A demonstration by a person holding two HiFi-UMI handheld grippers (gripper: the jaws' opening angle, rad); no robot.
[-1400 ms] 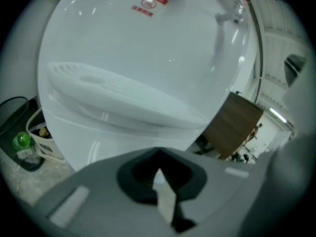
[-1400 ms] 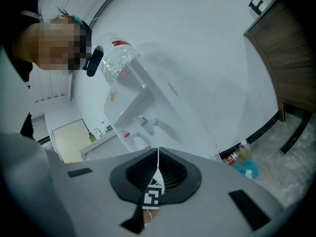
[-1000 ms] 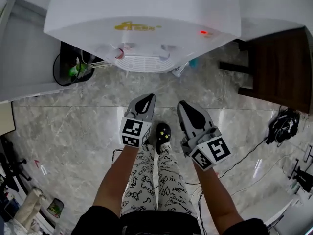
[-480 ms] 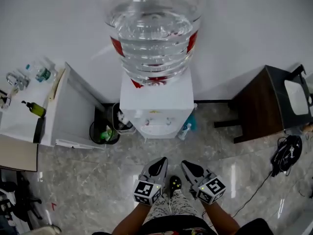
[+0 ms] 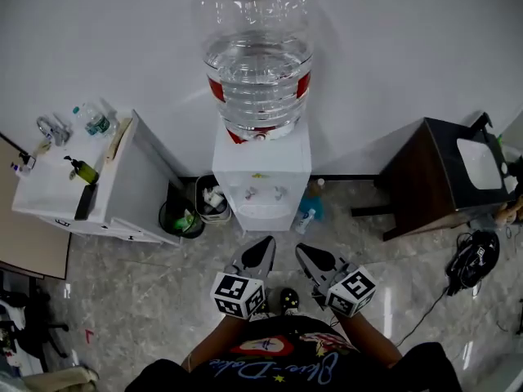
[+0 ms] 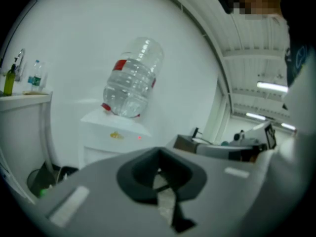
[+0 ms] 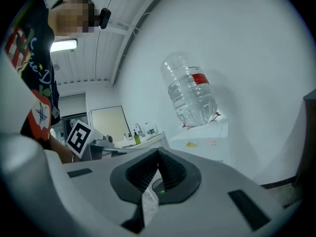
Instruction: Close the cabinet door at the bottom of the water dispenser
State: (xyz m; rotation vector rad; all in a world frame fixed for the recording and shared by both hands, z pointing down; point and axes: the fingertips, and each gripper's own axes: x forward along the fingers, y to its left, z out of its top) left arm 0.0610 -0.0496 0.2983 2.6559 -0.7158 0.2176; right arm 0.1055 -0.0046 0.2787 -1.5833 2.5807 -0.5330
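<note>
Here the left gripper (image 5: 266, 242) and the right gripper (image 5: 301, 250), jaws pressed together on nothing, hang in front of the water dispenser (image 5: 261, 174), clear of it, its bottom door too foreshortened to judge.

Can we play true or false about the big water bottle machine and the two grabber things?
1. A big water bottle sits on top of the water dispenser. True.
2. The left hand-held gripper is holding a cup. False: its jaws are shut with nothing between them.
3. A dark wooden table stands to the right of the dispenser. True.
4. The right hand-held gripper is touching the dispenser. False: it is held apart from the dispenser, above the floor.
5. The black bin is on the dispenser's right. False: it is on the left, beside the white cabinet.
</note>
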